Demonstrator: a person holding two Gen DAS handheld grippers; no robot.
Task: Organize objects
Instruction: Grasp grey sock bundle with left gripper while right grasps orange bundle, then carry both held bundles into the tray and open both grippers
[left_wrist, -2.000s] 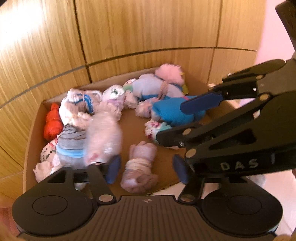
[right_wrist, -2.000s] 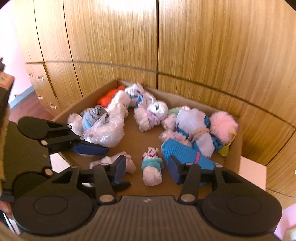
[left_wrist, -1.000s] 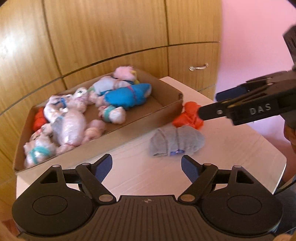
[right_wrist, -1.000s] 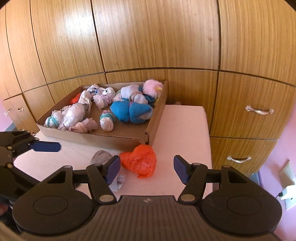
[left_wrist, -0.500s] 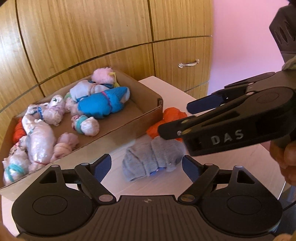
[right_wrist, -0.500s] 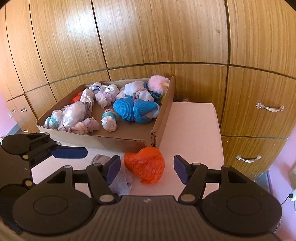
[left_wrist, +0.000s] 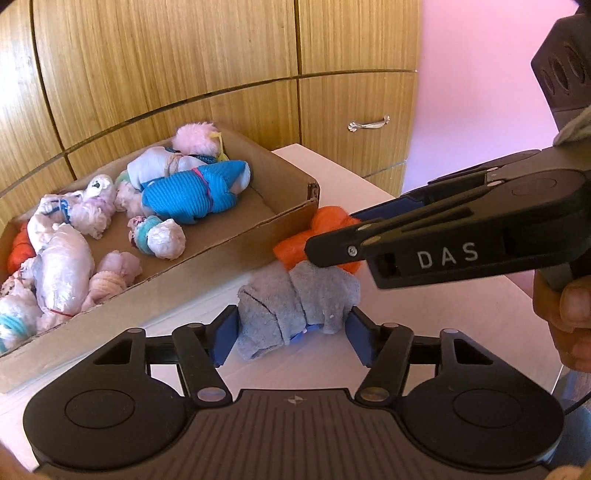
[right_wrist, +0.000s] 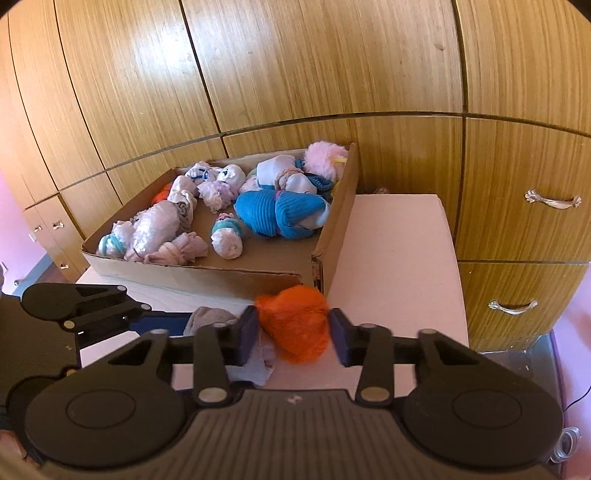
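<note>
A grey rolled sock bundle (left_wrist: 299, 306) lies on the white table in front of the cardboard box (left_wrist: 229, 251). My left gripper (left_wrist: 293, 339) has its blue pads on both sides of it, touching or nearly so. An orange bundle (right_wrist: 295, 325) lies next to it by the box corner. My right gripper (right_wrist: 293, 332) straddles the orange bundle with its pads close on both sides. The orange bundle also shows in the left wrist view (left_wrist: 321, 236), partly hidden by the right gripper's arm. The grey bundle shows in the right wrist view (right_wrist: 210, 317).
The box holds several rolled sock bundles, among them a large blue one (right_wrist: 280, 214) and a fluffy pink one (right_wrist: 325, 155). Wooden cabinets with drawer handles (right_wrist: 550, 199) stand behind and to the right. The white table (right_wrist: 399, 258) ends just right of the box.
Both grippers have moved away from the box down to the table. The left has narrowed around the grey bundle and the right around the orange bundle.
</note>
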